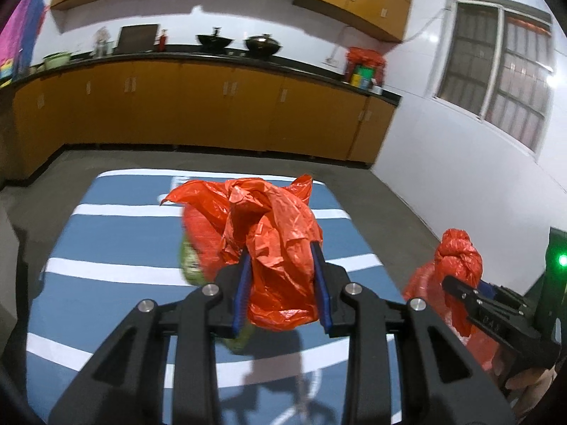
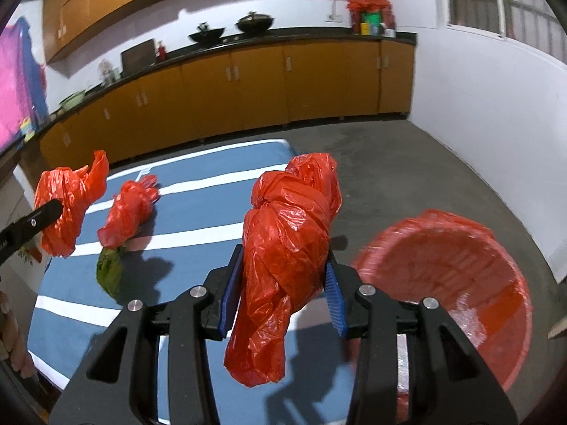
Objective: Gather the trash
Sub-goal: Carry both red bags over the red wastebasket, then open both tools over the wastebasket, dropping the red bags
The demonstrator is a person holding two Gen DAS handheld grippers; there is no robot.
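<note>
My left gripper (image 1: 281,269) is shut on a crumpled red plastic bag (image 1: 280,233) and holds it above the blue striped table (image 1: 106,241). My right gripper (image 2: 283,283) is shut on a knotted red plastic bag (image 2: 287,248), held above the table's right edge beside a bin lined with red plastic (image 2: 457,283). In the right wrist view the left gripper (image 2: 53,212) with its bag (image 2: 67,205) shows at far left. A third red bag (image 2: 131,205) with a green item (image 2: 110,272) sticking out lies on the table. In the left wrist view the right gripper (image 1: 471,294) and its bag (image 1: 459,258) show at right.
Orange cabinets with a black countertop (image 2: 283,35) run along the far wall, holding woks and a red-wrapped bundle (image 2: 368,10). Grey concrete floor (image 2: 407,170) lies between table and white wall. A window (image 1: 496,81) is at right.
</note>
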